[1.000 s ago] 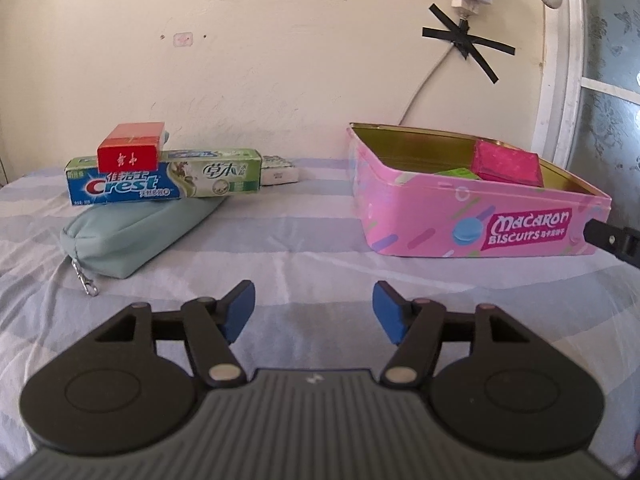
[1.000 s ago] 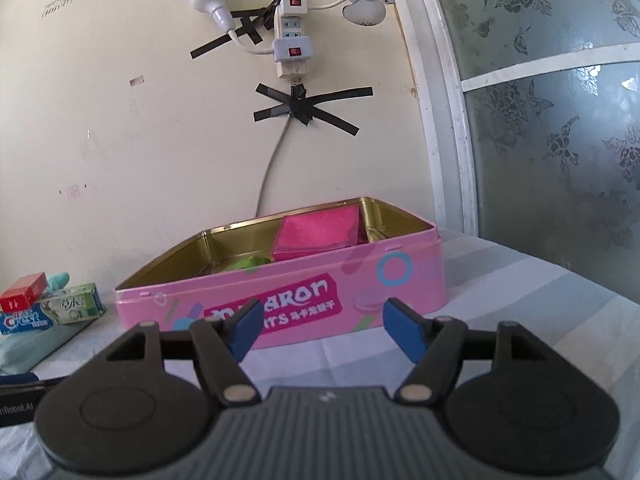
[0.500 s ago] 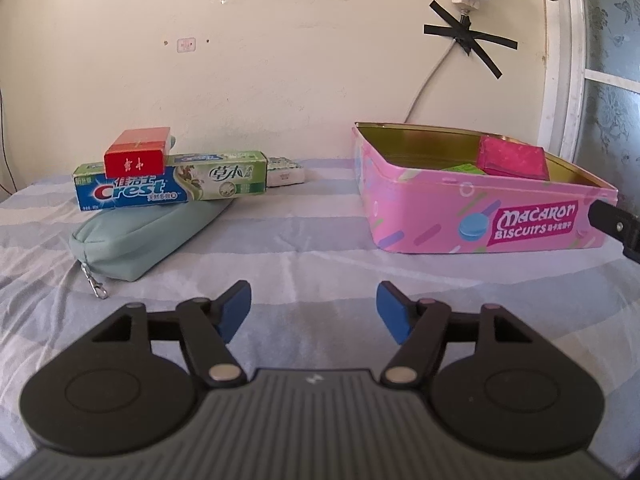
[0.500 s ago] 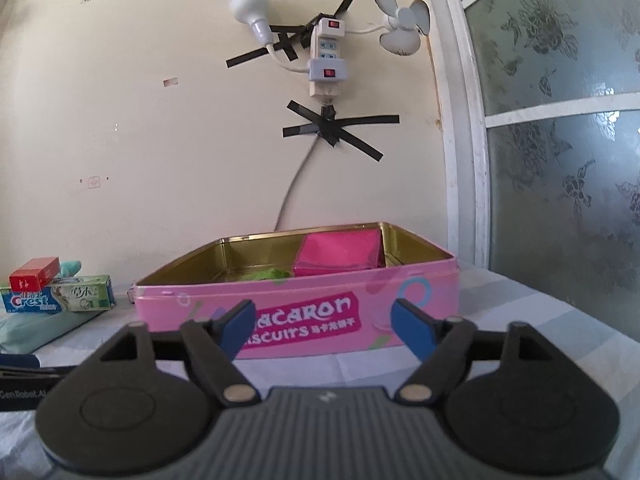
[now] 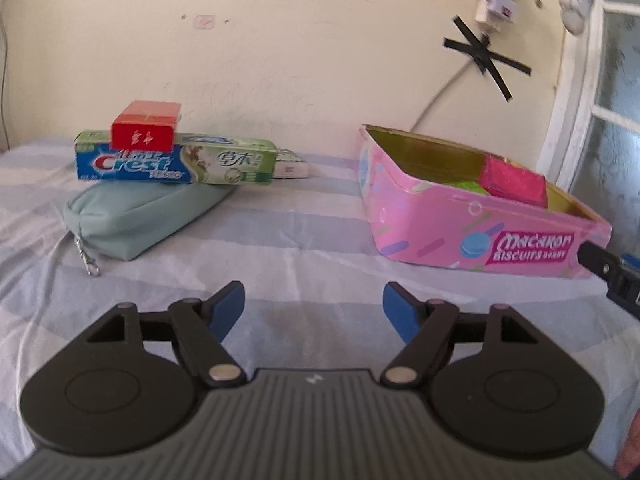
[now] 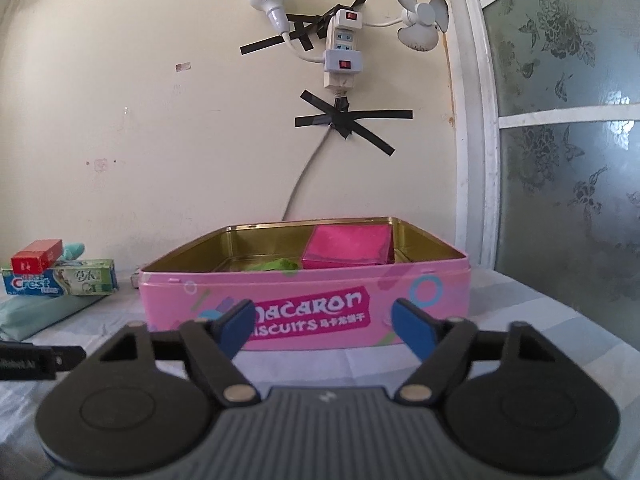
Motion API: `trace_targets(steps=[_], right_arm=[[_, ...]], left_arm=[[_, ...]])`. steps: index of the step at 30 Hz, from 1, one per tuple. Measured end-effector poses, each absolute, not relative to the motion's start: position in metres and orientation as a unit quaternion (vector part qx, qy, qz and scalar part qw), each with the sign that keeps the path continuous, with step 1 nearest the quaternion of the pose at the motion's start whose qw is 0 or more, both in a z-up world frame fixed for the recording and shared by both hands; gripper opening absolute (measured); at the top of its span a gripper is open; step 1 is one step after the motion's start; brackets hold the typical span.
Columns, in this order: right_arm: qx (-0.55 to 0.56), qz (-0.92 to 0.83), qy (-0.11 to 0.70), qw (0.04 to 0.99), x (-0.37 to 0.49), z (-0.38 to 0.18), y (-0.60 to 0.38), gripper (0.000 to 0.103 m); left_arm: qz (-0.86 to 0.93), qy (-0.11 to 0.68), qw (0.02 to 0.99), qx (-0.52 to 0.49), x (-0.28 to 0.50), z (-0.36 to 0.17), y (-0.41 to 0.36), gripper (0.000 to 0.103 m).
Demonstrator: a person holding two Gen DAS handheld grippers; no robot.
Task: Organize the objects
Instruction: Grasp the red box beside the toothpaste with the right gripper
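Both the left gripper [image 5: 313, 305] and right gripper [image 6: 323, 325] hover with jaws apart, empty; a red box [image 5: 145, 131] tops the Crest toothpaste box [image 5: 176, 163], beside the pink biscuit tin [image 6: 308, 307].

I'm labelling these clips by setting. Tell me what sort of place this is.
Probably a lived-in room at home, perhaps a bedroom: a striped bedsheet-like cloth covers the surface, a power strip is taped to the painted wall, and a frosted floral glass door stands at right.

Glossy metal tin [image 6: 304, 308], matt cloth pouch [image 5: 140, 216], glossy cardboard toothpaste box [image 5: 176, 162].
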State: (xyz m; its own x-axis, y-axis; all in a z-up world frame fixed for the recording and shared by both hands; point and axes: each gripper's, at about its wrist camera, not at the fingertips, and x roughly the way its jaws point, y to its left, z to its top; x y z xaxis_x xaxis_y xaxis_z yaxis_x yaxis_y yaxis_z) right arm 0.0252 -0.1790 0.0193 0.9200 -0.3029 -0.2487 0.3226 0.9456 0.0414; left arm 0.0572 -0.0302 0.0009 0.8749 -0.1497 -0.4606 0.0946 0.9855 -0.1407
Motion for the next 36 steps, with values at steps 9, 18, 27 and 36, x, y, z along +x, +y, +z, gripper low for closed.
trace_targets(steps=[9, 18, 27, 36], right_arm=[[0.014, 0.016, 0.151, 0.988, 0.076, 0.045, -0.095, 0.065], [0.003, 0.159, 0.185, 0.97, 0.167, 0.057, 0.025, 0.092], [-0.03, 0.131, 0.171, 0.976, 0.226, 0.06, 0.086, 0.098], [0.001, 0.17, 0.242, 0.955, 0.209, 0.052, 0.054, 0.057]], left_arm=[[0.004, 0.215, 0.975, -0.053, 0.051, 0.016, 0.041, 0.081], [0.185, 0.186, 0.961, -0.086, 0.05, 0.006, 0.163, 0.08], [0.161, 0.162, 0.97, -0.084, 0.046, 0.009, 0.159, 0.081], [0.151, 0.172, 0.968, -0.101, 0.048, 0.006, 0.166, 0.081]])
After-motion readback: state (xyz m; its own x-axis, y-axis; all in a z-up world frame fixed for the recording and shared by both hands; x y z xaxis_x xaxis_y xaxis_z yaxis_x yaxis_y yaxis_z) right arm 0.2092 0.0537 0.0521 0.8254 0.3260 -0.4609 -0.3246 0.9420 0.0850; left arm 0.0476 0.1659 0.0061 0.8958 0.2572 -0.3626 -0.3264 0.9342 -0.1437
